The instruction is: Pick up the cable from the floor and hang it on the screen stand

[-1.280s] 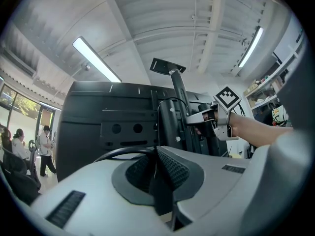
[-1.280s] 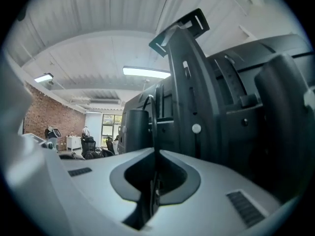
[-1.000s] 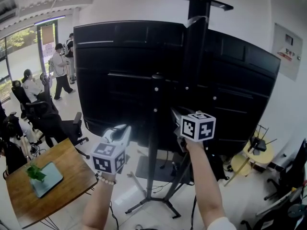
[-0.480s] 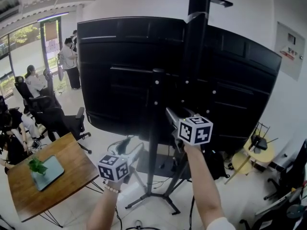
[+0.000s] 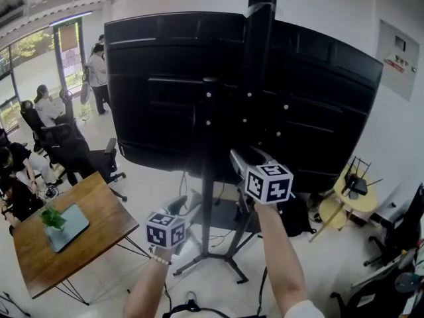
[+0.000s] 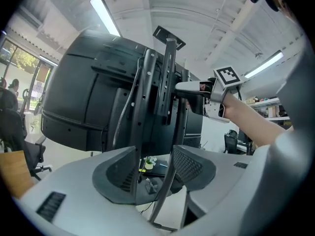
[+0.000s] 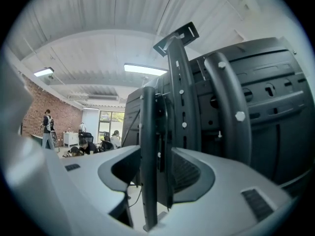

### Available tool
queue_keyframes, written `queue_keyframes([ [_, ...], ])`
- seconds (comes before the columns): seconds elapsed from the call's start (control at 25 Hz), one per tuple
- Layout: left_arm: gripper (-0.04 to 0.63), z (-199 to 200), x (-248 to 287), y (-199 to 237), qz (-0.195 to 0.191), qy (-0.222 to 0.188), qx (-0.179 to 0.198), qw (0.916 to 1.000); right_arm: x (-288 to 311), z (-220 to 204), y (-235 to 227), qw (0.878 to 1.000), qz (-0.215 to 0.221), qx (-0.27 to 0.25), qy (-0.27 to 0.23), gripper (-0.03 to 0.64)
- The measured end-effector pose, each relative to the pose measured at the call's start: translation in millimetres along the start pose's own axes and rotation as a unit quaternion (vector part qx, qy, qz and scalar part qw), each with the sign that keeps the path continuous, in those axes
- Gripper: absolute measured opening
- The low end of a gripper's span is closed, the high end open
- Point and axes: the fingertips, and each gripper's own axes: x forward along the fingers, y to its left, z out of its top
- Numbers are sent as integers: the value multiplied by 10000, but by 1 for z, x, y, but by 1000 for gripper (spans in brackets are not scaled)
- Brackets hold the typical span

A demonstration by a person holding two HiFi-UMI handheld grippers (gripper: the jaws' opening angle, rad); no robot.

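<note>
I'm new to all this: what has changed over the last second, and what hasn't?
The left claw has dropped lower, away from the screen. The right claw sank only slightly. Both were shut, and their jaws are now opening and pressing on nothing. I cannot tell what, if anything, they let go. The screen and its stand stayed put.

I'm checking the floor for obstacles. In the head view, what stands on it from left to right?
wooden table → screen stand's base → small yellow table
</note>
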Motion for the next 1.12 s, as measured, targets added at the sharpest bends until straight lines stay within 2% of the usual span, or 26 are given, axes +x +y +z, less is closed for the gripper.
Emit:
queue_keyframes([
  [0.08,159,-5,-3,-10,120,26,32,9999,-16,-13,4,10000,3,9,85,225],
  [0.16,44,-10,-9,-20,223,-9,50,9997,-35,-32,11,9998,48,47,186,210],
  [0.24,2,-15,-16,-35,246,-29,55,9997,-57,-55,17,9994,104,128,295,169],
  [0.36,0,-27,-28,-61,185,5,24,9998,-94,-85,23,9987,157,252,404,45],
  [0.44,0,-42,-35,-77,175,83,17,9998,-119,-105,26,9982,203,345,453,8],
  [0.68,0,-122,-76,-123,242,432,-280,9984,-194,-196,36,9924,392,804,850,8],
  [0.84,0,-168,-95,-139,256,752,-508,9955,-224,-242,56,9864,628,1105,1040,8],
  [1.0,0,-196,-113,-144,297,903,-726,9928,-249,-296,90,9791,635,1205,1508,8],
  [1.12,0,-204,-120,-138,299,984,-661,9925,-253,-314,111,9758,602,1405,1564,8],
])
